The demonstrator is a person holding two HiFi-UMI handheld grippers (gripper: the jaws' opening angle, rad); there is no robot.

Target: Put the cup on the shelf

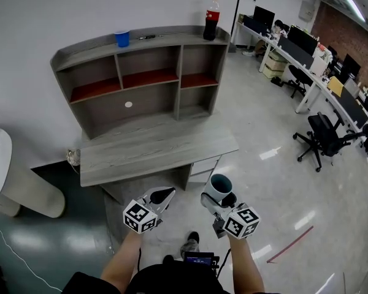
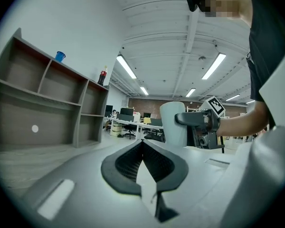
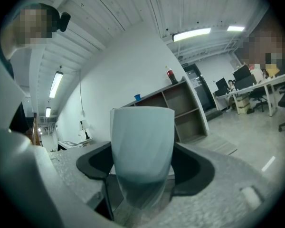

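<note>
A pale blue-white cup (image 1: 221,186) is held upright in my right gripper (image 1: 217,196), whose jaws press on its two sides; in the right gripper view the cup (image 3: 142,146) fills the space between the dark pads. My left gripper (image 1: 164,196) is shut with nothing in it, its tips meeting (image 2: 142,142). From the left gripper view the cup (image 2: 173,122) and the right gripper (image 2: 202,125) show to the right. The grey wooden shelf unit (image 1: 141,72) stands on a desk (image 1: 153,149) ahead of both grippers, some way off.
A blue cup (image 1: 122,38) and a cola bottle (image 1: 211,18) stand on the shelf's top board. A white rounded object (image 1: 0,164) is at the left. Office desks with monitors (image 1: 306,48) and a black chair (image 1: 325,136) line the right side.
</note>
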